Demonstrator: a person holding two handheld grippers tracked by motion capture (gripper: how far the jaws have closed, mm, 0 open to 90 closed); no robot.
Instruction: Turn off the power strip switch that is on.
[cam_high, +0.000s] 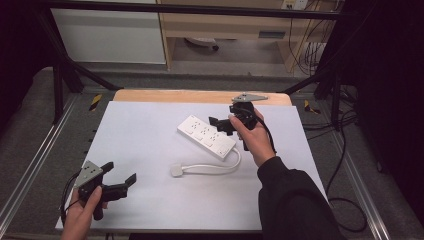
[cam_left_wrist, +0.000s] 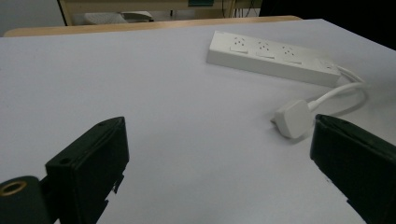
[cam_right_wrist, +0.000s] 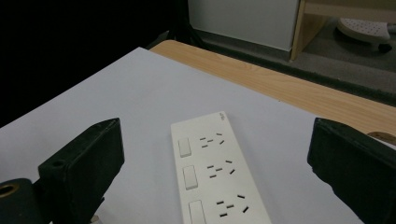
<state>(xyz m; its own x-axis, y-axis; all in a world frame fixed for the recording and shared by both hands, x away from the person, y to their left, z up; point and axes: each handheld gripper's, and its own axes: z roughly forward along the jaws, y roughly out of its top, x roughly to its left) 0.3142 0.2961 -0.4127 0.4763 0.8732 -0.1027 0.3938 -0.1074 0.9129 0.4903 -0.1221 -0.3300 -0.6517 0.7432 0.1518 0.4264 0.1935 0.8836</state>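
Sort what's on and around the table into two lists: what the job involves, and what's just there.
In the job:
- white plastic power strip, between the open jaws of the right claw
- its white cable and white plug
- left claw, open, apart from them

Just there:
- white sheet covering the table
- pale wooden shelf unit behind

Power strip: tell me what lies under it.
The power strip lies flat on the white sheet that covers the wooden table. The sheet directly beneath it is hidden.
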